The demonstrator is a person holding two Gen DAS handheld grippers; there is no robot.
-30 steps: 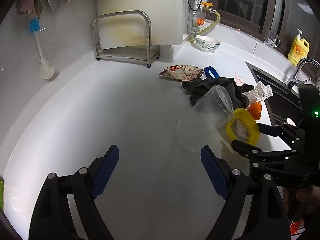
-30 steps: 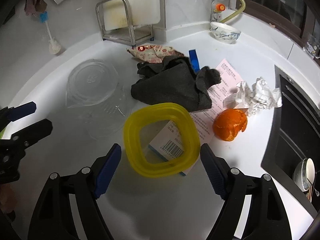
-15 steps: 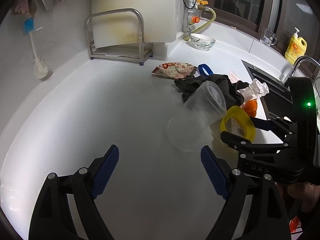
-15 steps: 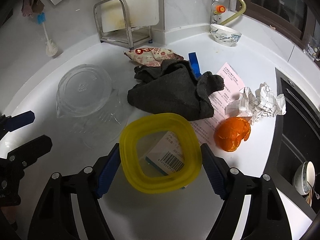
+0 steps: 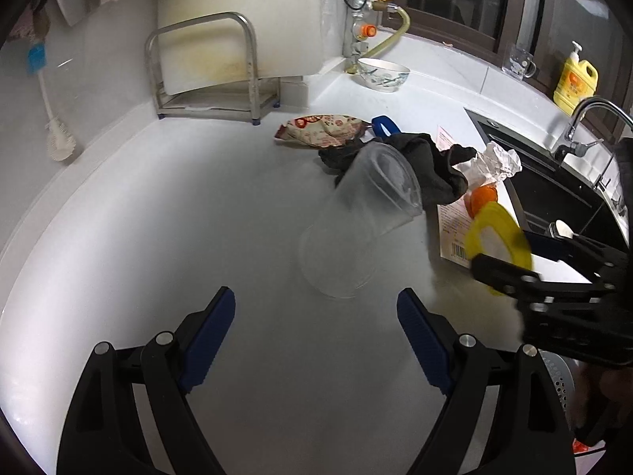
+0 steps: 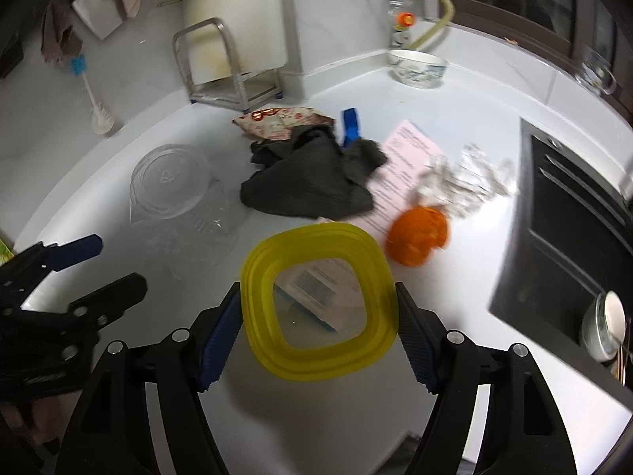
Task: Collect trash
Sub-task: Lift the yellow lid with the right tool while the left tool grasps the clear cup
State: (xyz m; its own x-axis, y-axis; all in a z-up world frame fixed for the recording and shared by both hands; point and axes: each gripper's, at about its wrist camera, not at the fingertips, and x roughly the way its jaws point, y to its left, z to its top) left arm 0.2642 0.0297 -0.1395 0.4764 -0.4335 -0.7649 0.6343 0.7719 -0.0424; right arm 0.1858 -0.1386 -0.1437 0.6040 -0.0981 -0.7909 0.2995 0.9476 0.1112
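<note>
White counter (image 5: 166,213), items counted:

- One yellow-rimmed lid (image 6: 319,303), clear centre, lying between the two blue pads of the right tongs (image 6: 319,332); both pads sit at its rim, clamped on it.
- One clear plastic container (image 5: 362,217), tipped on its side, ahead of the left tongs (image 5: 316,340), whose fingers stand wide apart, holding nothing.
- One dark cloth (image 6: 312,182), crumpled, mid-counter.
- One snack wrapper (image 5: 320,130) behind the cloth.
- One pink printed sheet (image 6: 399,166), partly under the cloth.
- One crumpled paper ball (image 6: 463,182).
- One piece of orange peel (image 6: 419,233) beside the paper ball.
- One patterned bowl (image 5: 383,73) at the back corner.
- One sink (image 6: 573,229), right.
</note>
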